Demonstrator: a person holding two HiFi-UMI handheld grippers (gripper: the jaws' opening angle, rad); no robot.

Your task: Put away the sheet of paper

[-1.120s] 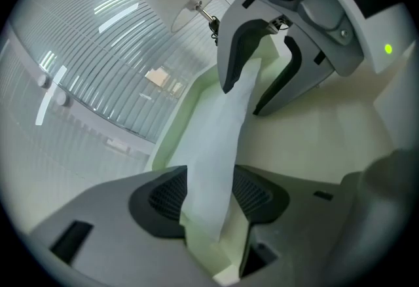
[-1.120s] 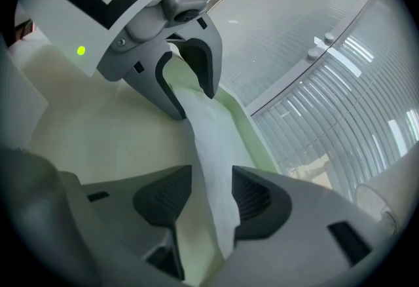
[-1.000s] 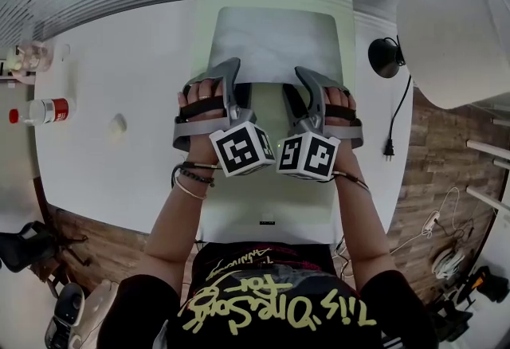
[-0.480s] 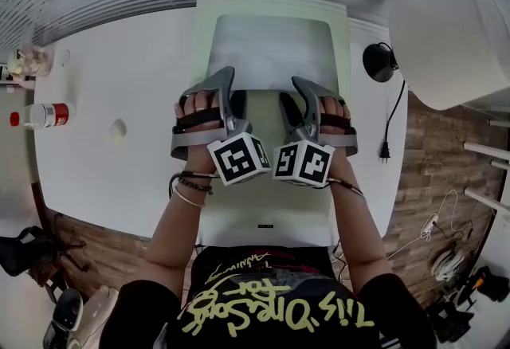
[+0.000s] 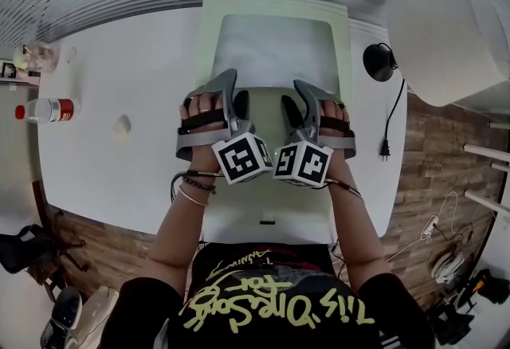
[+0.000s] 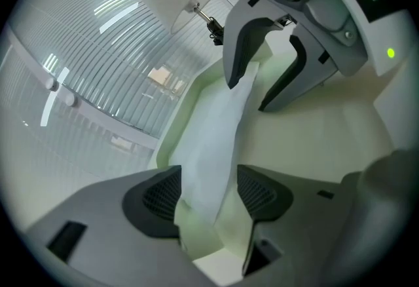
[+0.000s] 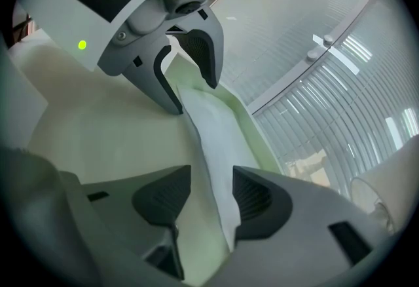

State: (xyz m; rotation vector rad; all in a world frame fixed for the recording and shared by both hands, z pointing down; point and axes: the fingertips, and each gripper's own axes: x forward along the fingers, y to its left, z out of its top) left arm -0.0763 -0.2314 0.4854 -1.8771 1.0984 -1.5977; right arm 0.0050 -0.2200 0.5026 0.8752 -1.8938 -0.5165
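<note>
Pale green tray (image 5: 209, 29) on the table (image 5: 119, 76) holds the paper (image 5: 275, 52), its near edge passing through both my claws. My left claw (image 6: 207, 195) is spreading, pads off the paper between them. My right claw (image 7: 211, 199) is spread too, the paper just beside one pad.

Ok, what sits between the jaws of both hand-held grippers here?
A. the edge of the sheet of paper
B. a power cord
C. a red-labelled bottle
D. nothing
A: the sheet of paper runs between the pads of the left hand-held gripper, whose jaws are opening, and of the right hand-held gripper, whose jaws stand apart.
</note>
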